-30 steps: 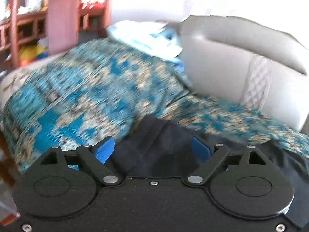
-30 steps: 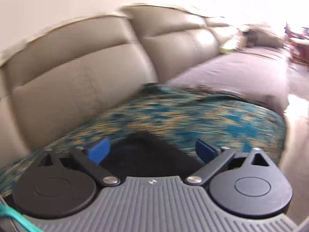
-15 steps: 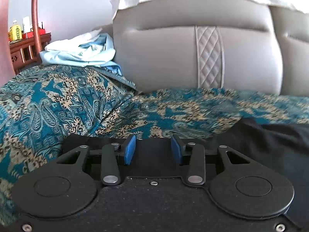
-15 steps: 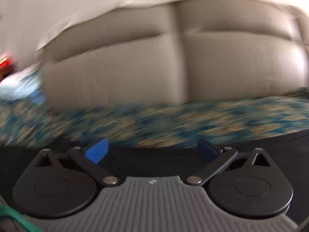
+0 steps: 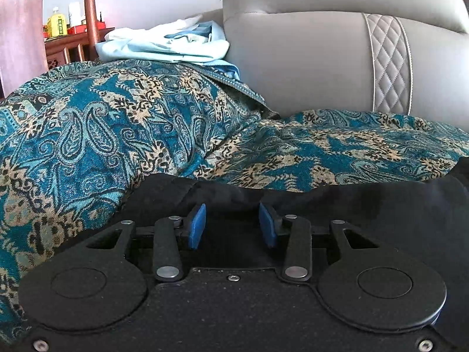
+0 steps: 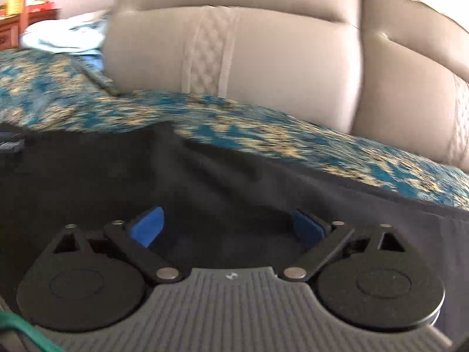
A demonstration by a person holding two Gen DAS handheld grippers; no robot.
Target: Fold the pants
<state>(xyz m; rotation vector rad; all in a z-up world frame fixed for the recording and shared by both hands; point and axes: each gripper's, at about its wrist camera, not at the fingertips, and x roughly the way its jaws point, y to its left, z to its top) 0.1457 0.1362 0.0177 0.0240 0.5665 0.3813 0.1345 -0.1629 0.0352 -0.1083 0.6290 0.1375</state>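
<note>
The black pants lie on a teal paisley throw on a sofa seat. My left gripper sits low over their left end, blue pads partly closed with a gap between them and black cloth beneath; no cloth shows pinched. In the right wrist view the pants spread across the lower frame. My right gripper is wide open just above the cloth, holding nothing.
The paisley throw covers the seat and armrest. The grey leather sofa back rises behind, also in the right wrist view. Light blue clothes lie piled on the armrest. A wooden shelf stands far left.
The left gripper's pads narrowed from wide open and swung toward the sofa back. The right gripper swung left over the pants and stayed open.
</note>
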